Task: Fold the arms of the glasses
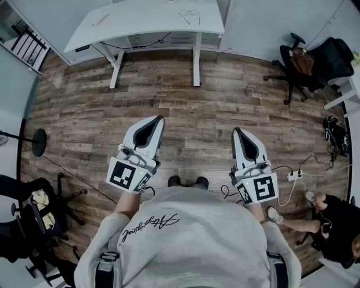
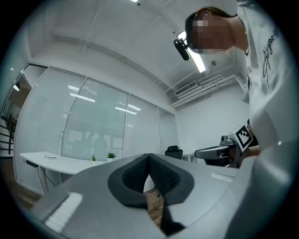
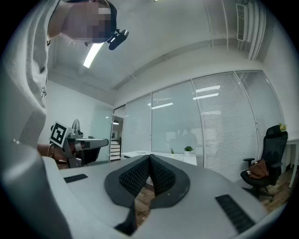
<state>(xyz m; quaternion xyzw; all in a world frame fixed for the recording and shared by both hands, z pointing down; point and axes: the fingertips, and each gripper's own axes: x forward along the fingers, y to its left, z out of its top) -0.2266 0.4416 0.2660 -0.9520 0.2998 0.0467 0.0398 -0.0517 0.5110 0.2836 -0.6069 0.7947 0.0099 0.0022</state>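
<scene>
Glasses (image 1: 190, 13) small on far desk (image 1: 140, 22), arms apparently spread toward near edge; left gripper (image 1: 160, 118), right gripper (image 1: 237, 131): fingers (image 2: 164, 175) pressed together, empty.

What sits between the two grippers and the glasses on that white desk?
Head view: only wood floor, then the desk edge, separates the left gripper and right gripper from the glasses.

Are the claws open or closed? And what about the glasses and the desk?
Left claw: shut, nothing in it.
Right claw: shut, nothing in it.
Glasses: lying on the desk, untouched; too small to tell if the arms are folded.
Desk: standing across the room, away from both claws.
</scene>
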